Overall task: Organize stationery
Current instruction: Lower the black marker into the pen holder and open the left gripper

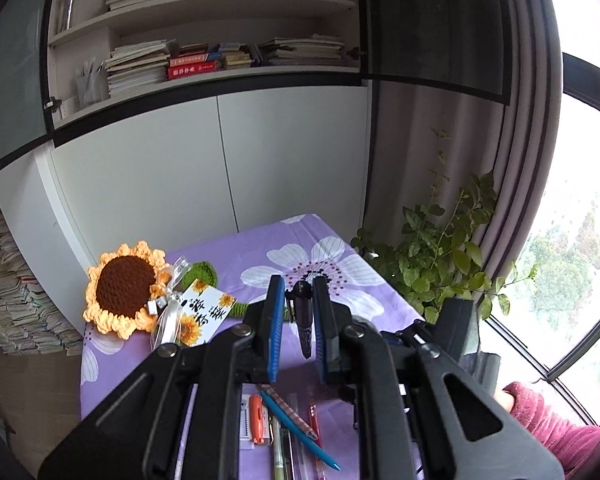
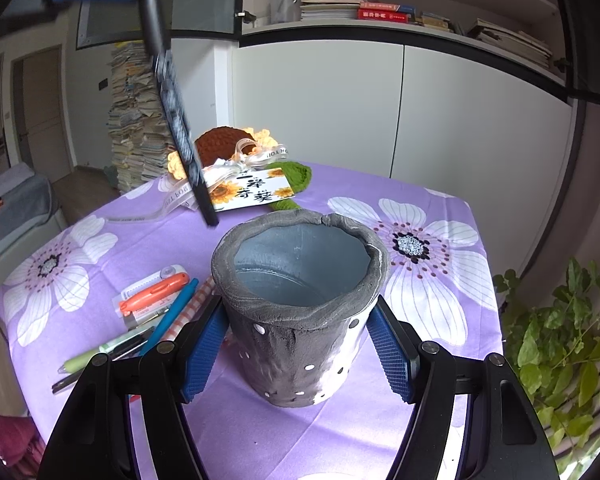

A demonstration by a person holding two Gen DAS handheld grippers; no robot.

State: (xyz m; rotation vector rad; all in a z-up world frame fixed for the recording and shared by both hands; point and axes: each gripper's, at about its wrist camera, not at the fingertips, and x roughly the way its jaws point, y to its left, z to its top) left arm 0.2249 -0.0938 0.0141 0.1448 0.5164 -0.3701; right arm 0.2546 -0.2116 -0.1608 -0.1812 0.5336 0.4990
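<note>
My left gripper (image 1: 298, 300) is shut on a black pen (image 1: 303, 320) and holds it above the purple flowered tablecloth (image 1: 260, 248); the pen hangs tip down. In the right wrist view that black pen (image 2: 180, 128) hangs above and left of a grey perforated pen holder (image 2: 300, 304). My right gripper (image 2: 298, 344) grips the holder at both sides. The holder looks empty inside. More stationery lies left of the holder: an orange correction tape (image 2: 152, 292), a blue pen (image 2: 172, 316), a green pen (image 2: 108, 350).
A crocheted sunflower (image 1: 122, 288) with a gift card (image 1: 208, 312) lies at the table's far left. A potted plant (image 1: 440, 260) stands beyond the right edge by the window. White cabinets and bookshelves are behind. Book piles (image 2: 136, 120) stand on the floor.
</note>
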